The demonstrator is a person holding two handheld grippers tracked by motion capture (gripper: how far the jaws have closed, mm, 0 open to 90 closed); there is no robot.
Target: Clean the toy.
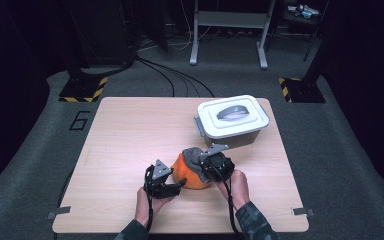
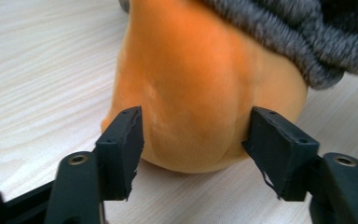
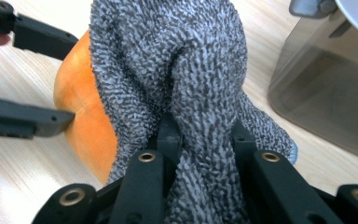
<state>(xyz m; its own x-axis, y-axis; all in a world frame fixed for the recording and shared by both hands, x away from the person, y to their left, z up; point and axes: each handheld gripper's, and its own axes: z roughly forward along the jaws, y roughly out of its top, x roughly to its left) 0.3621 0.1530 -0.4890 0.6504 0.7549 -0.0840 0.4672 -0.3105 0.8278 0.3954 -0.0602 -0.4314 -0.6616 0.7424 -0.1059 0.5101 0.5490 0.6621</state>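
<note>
An orange rounded object [image 1: 186,175] sits on the wooden table [image 1: 125,140] near its front middle, with a grey terry cloth [image 1: 194,154] draped over its top. My left gripper [image 1: 181,184] reaches it from the left. In the left gripper view its jaws stand apart on either side of the orange object's [image 2: 191,70] near bulge, under the cloth [image 2: 298,37], and I see no pressing. My right gripper [image 3: 203,135] is shut on a bunched fold of the cloth [image 3: 168,56], pinching it over the orange object [image 3: 79,98]. The left gripper [image 3: 73,79] appears beyond it.
A grey plastic box with a white handled lid [image 1: 234,117] stands at the table's back right, close behind the right gripper; its wall [image 3: 326,93] shows in the right gripper view. Bare wood lies to the left and at the back left. Cables and stand legs cross the floor beyond.
</note>
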